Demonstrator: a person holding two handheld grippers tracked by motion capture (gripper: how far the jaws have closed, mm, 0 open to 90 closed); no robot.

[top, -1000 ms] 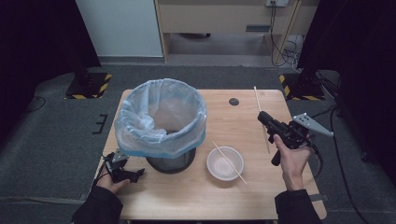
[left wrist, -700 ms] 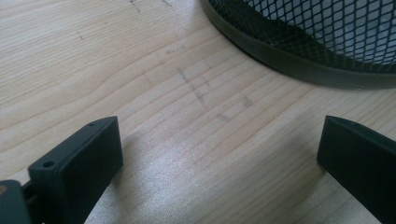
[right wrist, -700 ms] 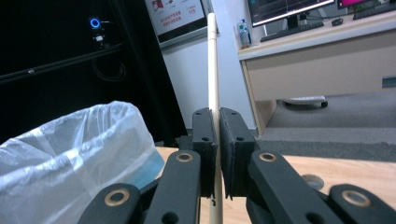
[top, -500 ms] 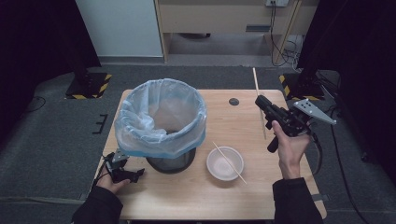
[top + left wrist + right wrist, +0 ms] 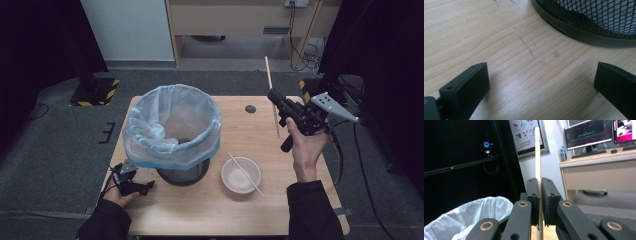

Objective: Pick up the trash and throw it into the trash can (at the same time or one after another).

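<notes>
My right gripper (image 5: pixel 276 98) is held in the air over the table's right side, shut on a light wooden chopstick (image 5: pixel 268 75) that stands nearly upright between its pads. In the right gripper view the chopstick (image 5: pixel 537 152) rises straight up out of the shut jaws of the right gripper (image 5: pixel 540 182). A second chopstick (image 5: pixel 246 175) lies across a white bowl (image 5: pixel 232 181) near the table's middle front. My left gripper (image 5: pixel 142 187) rests open on the wood by the foot of the mesh bin (image 5: pixel 584 27); nothing lies between the jaws of the left gripper (image 5: pixel 541 75).
A black mesh bin lined with a pale blue plastic bag (image 5: pixel 172 125) stands on the left half of the wooden table (image 5: pixel 200 215). A small dark round spot (image 5: pixel 250 108) marks the far middle. A desk with monitors (image 5: pixel 586 135) shows beyond.
My right hand has lifted the chopstick higher and a little towards the far side of the table. The left hand has stayed still.
</notes>
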